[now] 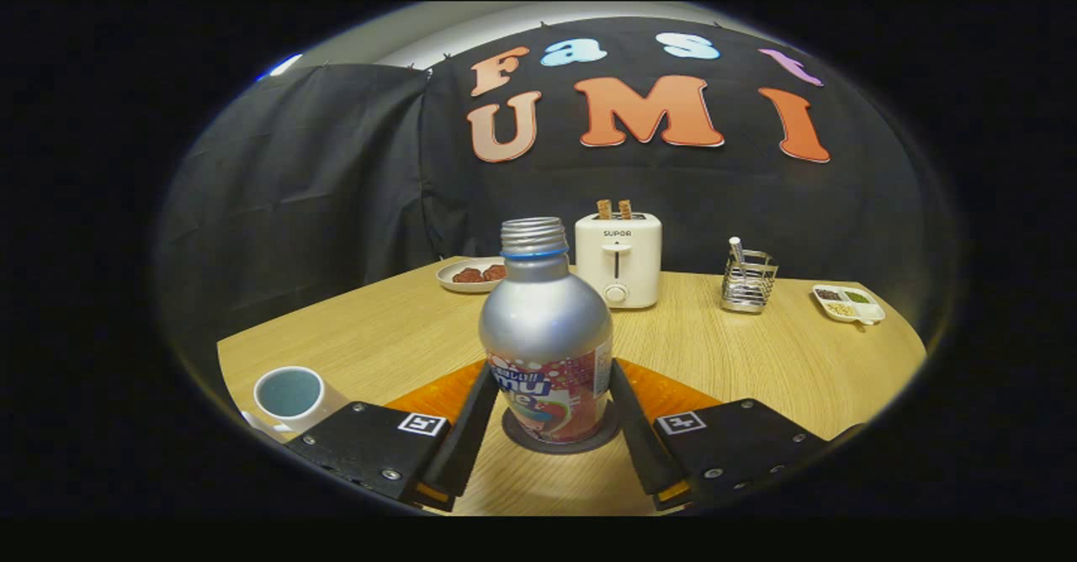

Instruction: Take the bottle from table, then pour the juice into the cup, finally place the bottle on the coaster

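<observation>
Table (782, 352): wooden top, I see it spread under everything ahead of me.
Mat (673, 394): orange, lying flat behind the bottle's base.
Gripper (547, 415): my two fingers stand on either side of the bottle's lower body; both look to touch its label, but I cannot tell if they press.
Bottle (545, 335): silver, upright, cap off, standing on the coaster between my fingers.
Toaster (618, 259): white, beyond the bottle, two slices sticking up.
Coaster (517, 437): dark and round, under the bottle.
Cup (290, 395): white, beside my left finger.
Plate (469, 274): left of the toaster, holding dark pieces.
Rack (747, 280): wire holder, right of the toaster.
Tray (848, 304): small divided dish, far right.
</observation>
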Motion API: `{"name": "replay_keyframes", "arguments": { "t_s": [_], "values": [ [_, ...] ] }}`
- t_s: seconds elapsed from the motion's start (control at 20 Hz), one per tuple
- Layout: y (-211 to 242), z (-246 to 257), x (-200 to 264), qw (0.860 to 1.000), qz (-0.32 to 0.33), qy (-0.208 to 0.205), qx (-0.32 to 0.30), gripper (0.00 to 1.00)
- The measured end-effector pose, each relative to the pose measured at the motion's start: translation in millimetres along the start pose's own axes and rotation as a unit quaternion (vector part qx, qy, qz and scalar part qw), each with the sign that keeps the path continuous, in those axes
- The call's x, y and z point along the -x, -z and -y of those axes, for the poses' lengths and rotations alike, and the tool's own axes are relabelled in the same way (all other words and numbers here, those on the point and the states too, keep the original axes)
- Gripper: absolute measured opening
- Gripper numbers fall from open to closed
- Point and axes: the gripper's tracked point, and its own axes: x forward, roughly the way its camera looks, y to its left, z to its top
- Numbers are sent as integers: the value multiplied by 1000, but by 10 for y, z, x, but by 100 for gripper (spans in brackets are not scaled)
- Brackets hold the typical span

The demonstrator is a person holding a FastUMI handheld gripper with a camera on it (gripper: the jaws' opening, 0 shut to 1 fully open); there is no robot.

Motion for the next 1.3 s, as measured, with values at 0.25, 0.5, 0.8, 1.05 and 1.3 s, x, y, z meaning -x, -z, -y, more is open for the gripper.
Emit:
{"name": "replay_keyframes", "arguments": {
  "t_s": [0.25,0.5,0.8,1.05,1.3],
  "values": [
    [-35,30,-1,1000,6,11,9,80],
    [-272,38,209,999,36,5,-9,95],
    [-750,100,730,995,98,11,-22,97],
    [-1234,178,1314,985,169,35,5,97],
    [-1440,360,1818,974,201,95,36,97]
  ]
}}
